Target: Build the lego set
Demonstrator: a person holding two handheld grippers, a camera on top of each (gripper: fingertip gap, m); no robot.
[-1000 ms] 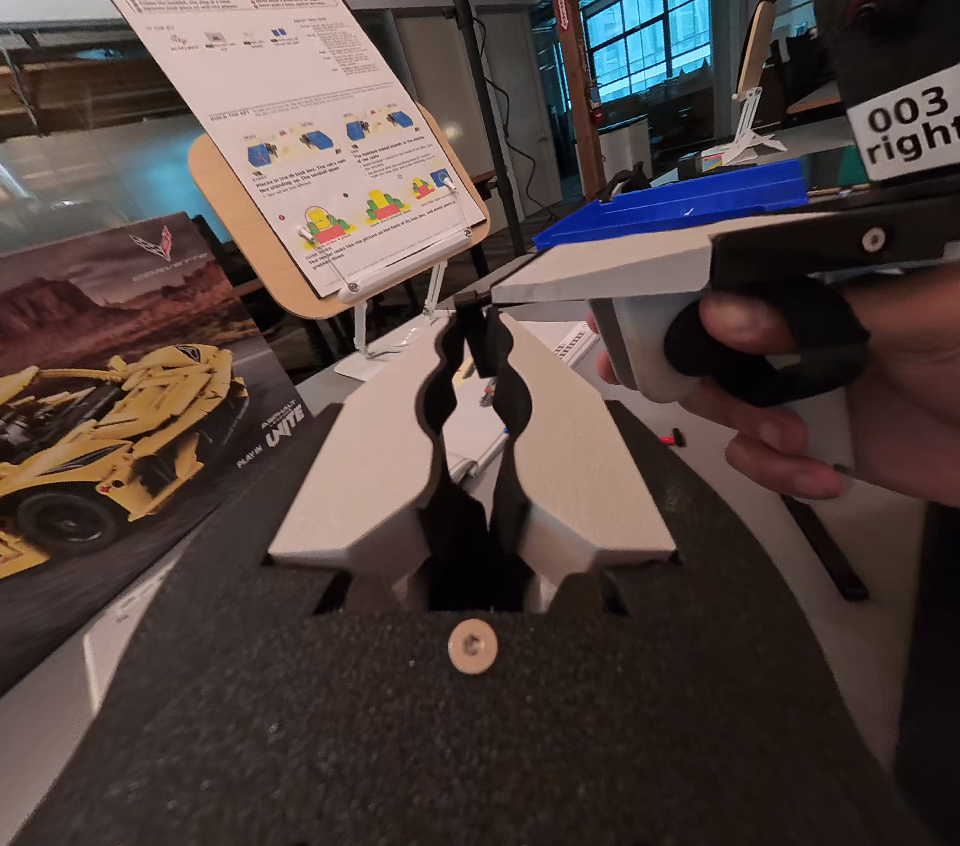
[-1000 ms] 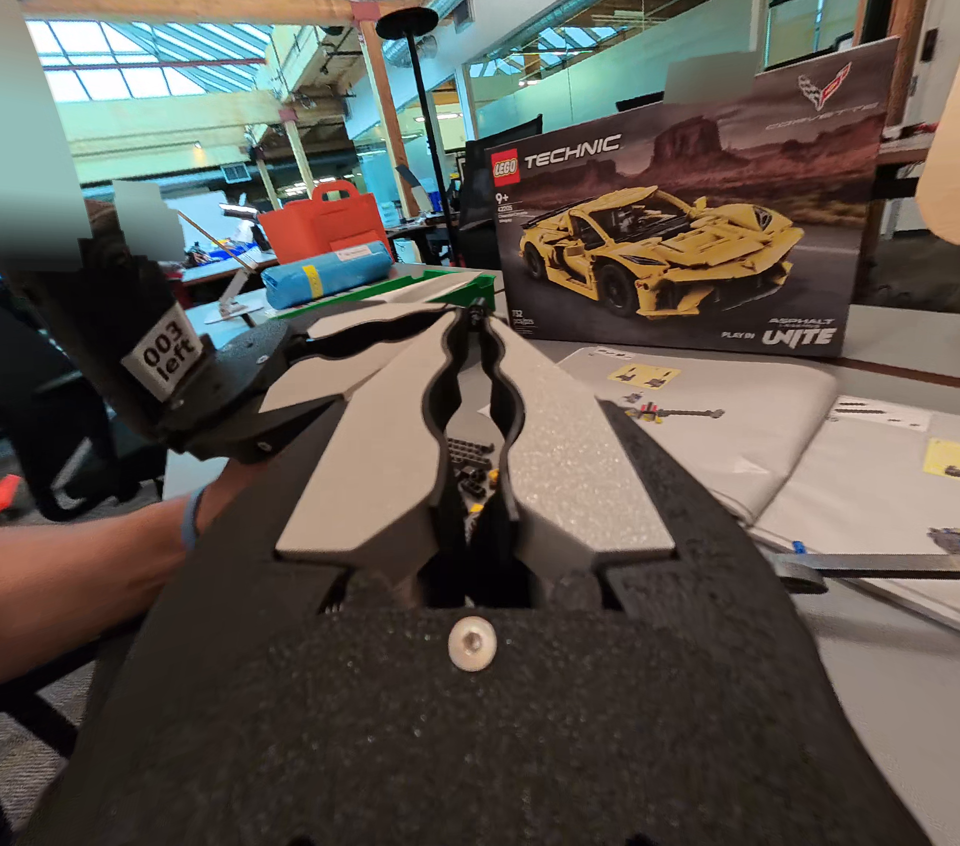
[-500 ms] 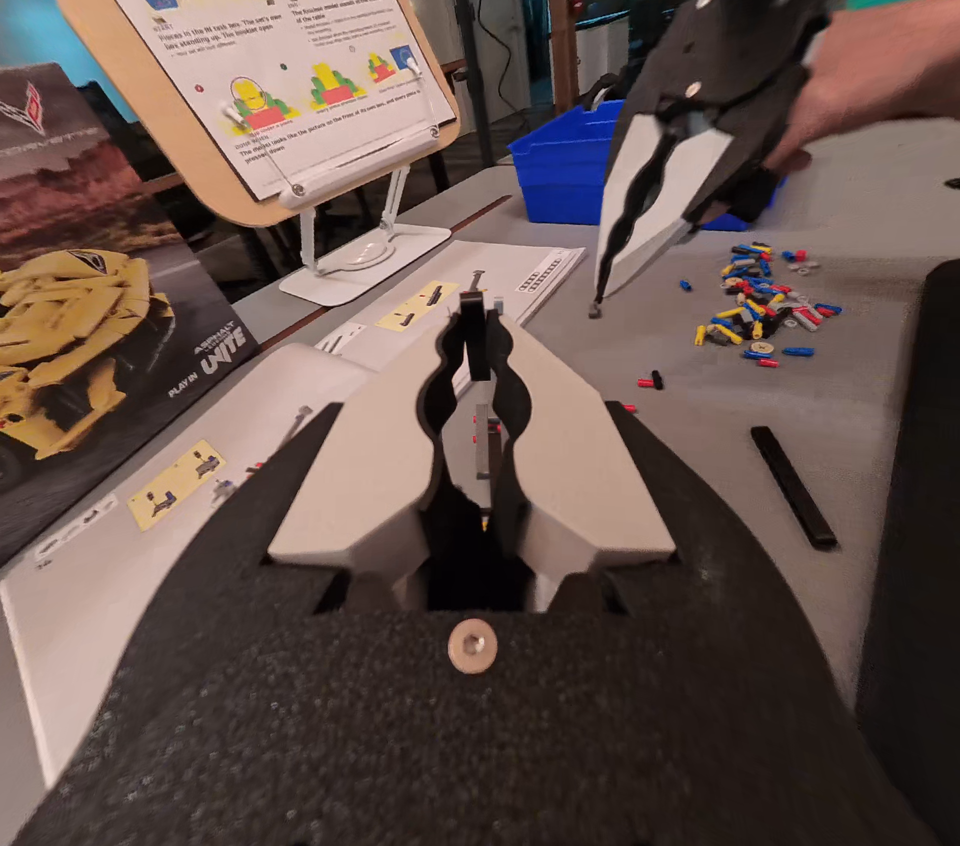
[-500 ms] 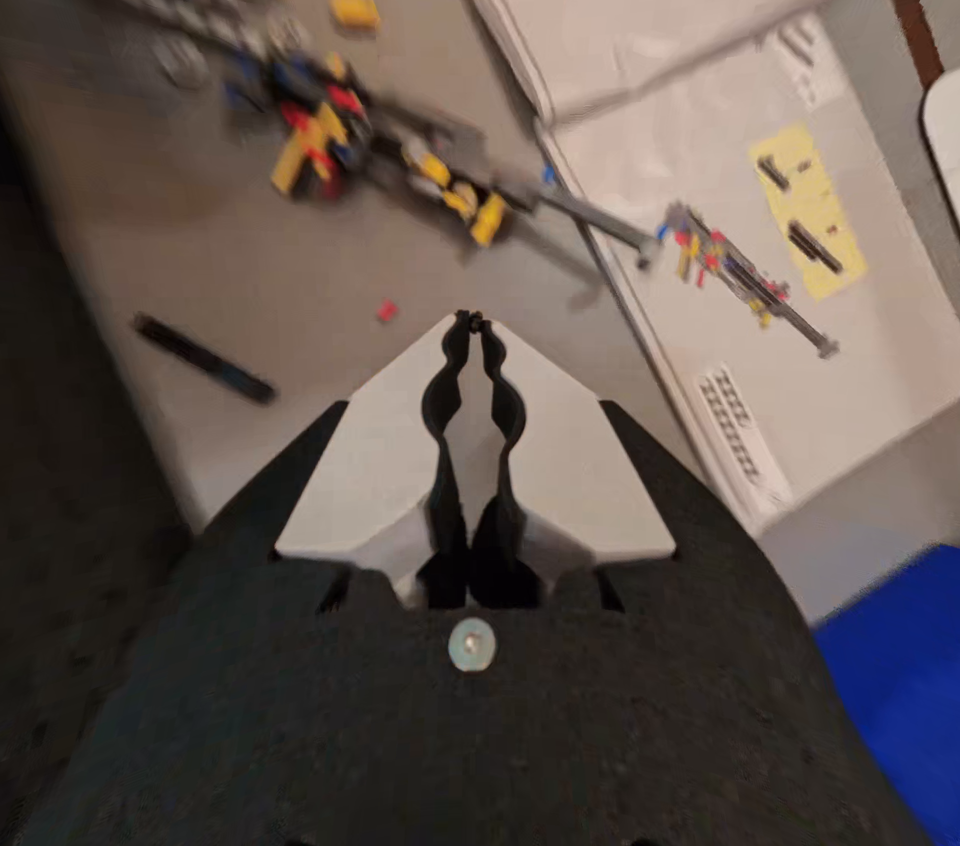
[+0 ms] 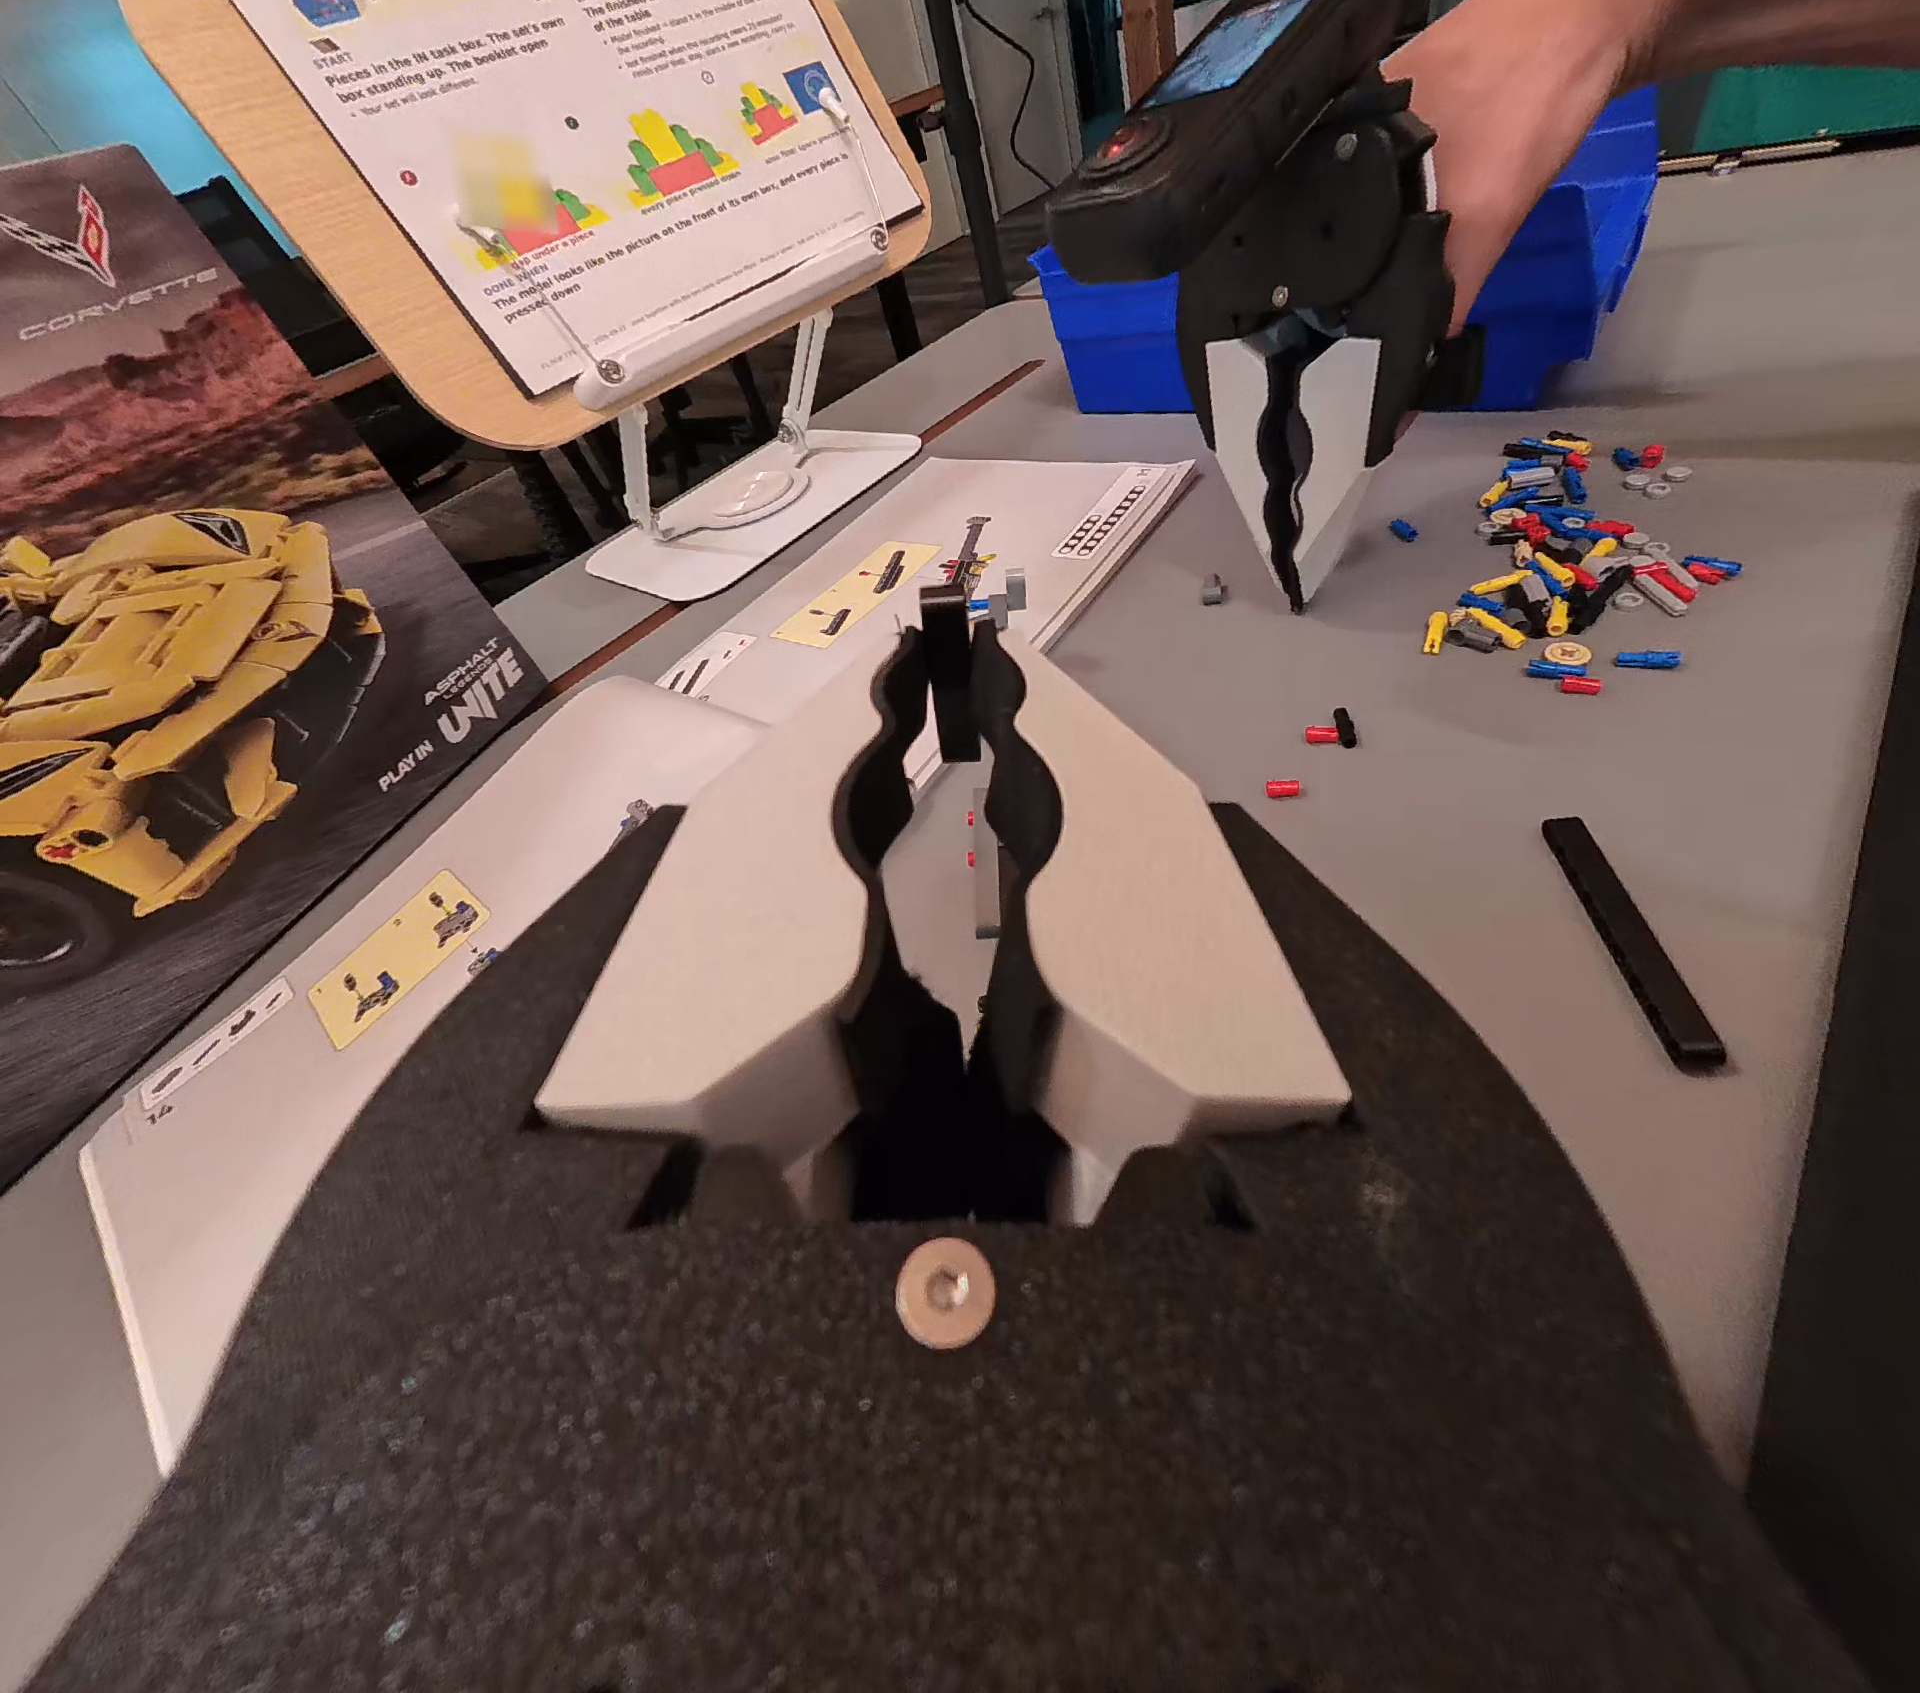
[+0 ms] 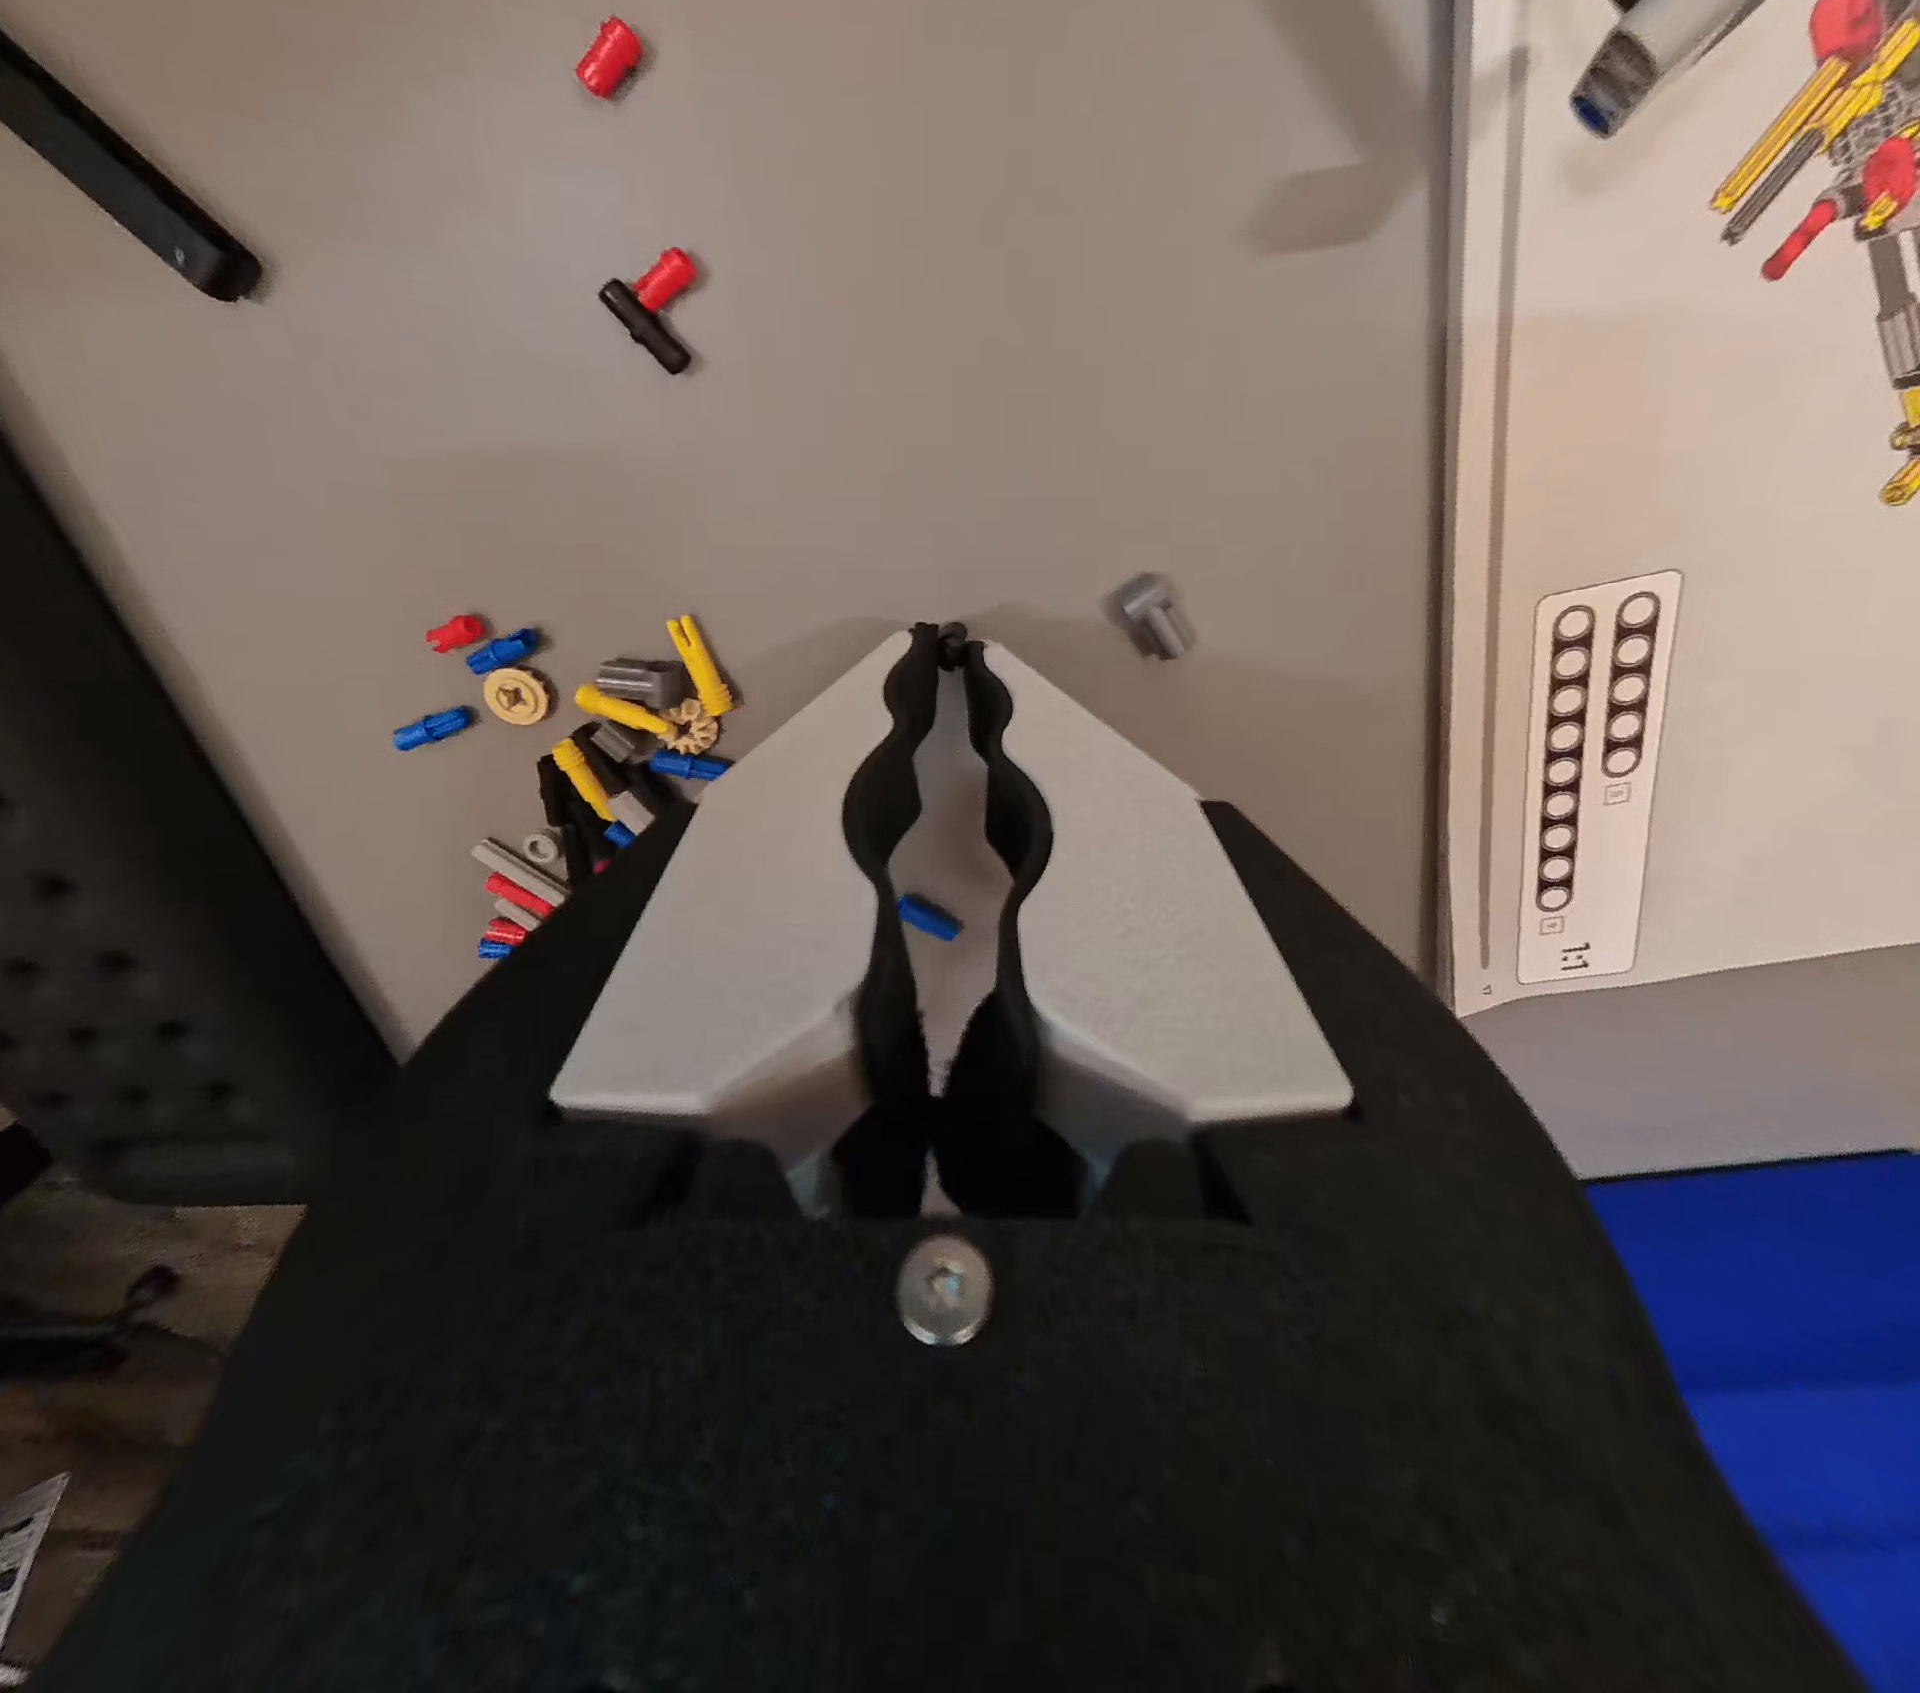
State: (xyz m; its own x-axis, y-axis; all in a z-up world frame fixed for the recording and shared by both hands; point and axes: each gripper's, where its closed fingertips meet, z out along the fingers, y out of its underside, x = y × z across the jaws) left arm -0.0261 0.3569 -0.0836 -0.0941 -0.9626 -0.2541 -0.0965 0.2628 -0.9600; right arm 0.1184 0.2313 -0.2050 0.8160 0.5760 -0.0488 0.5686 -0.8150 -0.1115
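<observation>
grey piece (image 6: 1153, 615) just beside right hand-held gripper (image 6: 938, 633).

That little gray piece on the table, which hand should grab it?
Probably right. The right gripper points down beside the gray piece, its fingers seemingly pinching only something tiny; the left gripper already holds a black beam.

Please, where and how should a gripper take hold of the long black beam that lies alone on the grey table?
Probably grip the long black flat beam near its middle, across its narrow width, coming straight down from above. It lies flat on the grey table, so the ends and underside give no purchase, and a mid-length grip should keep it from tipping. Nothing lies close around it.
</observation>
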